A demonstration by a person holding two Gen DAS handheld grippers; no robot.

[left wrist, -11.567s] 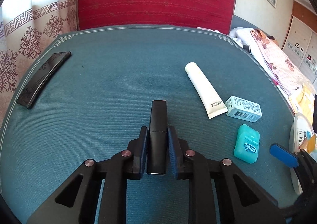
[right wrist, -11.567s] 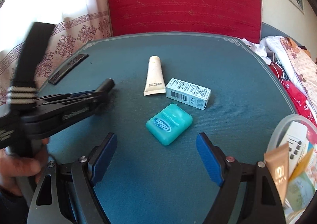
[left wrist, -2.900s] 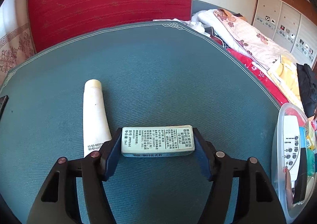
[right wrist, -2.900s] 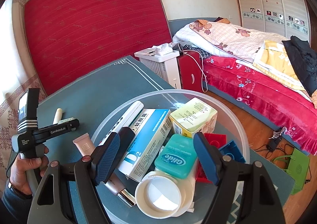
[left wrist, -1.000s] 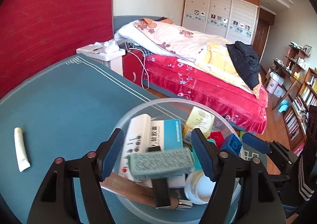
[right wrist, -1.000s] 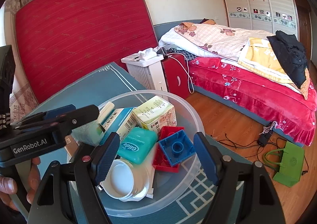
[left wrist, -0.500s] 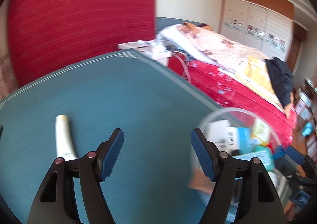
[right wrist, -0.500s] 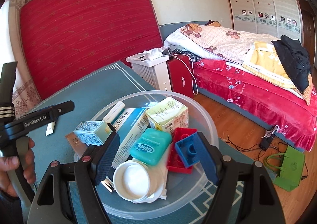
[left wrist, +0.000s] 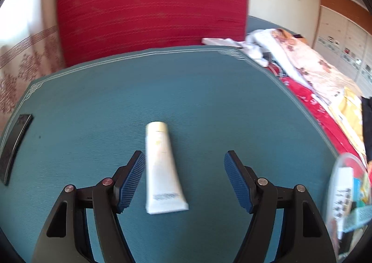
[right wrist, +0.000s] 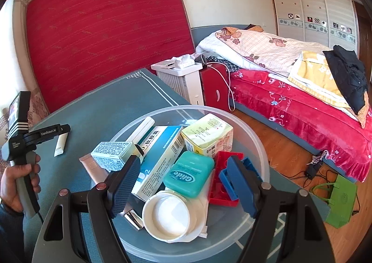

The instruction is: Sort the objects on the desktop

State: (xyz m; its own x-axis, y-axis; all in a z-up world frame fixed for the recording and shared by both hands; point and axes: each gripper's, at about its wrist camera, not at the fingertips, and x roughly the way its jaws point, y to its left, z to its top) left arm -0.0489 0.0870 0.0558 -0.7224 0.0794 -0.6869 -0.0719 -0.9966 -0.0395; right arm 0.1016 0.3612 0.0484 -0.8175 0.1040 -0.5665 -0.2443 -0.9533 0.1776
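Tube (left wrist: 161, 167) of cream — white, probably light and soft-walled, slick plastic — lies flat on the teal table (left wrist: 209, 104) between the spread, empty jaws of the left gripper (left wrist: 183, 179), best pinched across its flatter crimped half.

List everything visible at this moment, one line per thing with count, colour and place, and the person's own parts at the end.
table: one, teal cloth, under everything
tube: one, white, lying on table ahead of left gripper
flat bar: one, black, table's left edge
bowl: one, clear plastic, table's near right
floss case: one, teal, in bowl
small printed box: one, pale blue-white, bowl's left
long box: one, white and blue, in bowl
square box: one, pale green, bowl's far side
round lid: one, white, bowl's near side
left gripper: open, empty
right gripper: open, above bowl
hand: holds left gripper's handle
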